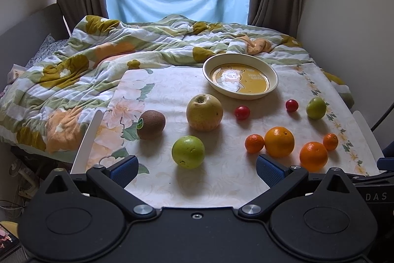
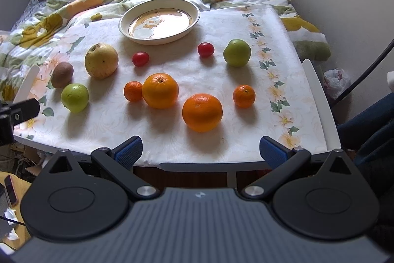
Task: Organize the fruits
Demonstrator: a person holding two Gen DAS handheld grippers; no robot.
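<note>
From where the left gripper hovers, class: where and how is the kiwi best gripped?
Grip the kiwi across its short middle, coming from above. It lies on its side, long axis across the table, with free cloth all round; the left gripper is open, probably wide enough.

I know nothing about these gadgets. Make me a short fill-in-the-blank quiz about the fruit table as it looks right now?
1. The cream, yellow-centred round plate holds ____ fruits.
2. The fuzzy brown kiwi carries a small ____ sticker.
3. The number of small red cherry tomatoes on the floral tablecloth is ____.
4. Both blue-padded tools, left tool and right tool, have jaws that are ____ and hold nothing.

Missing words: no; green; two; open
</note>
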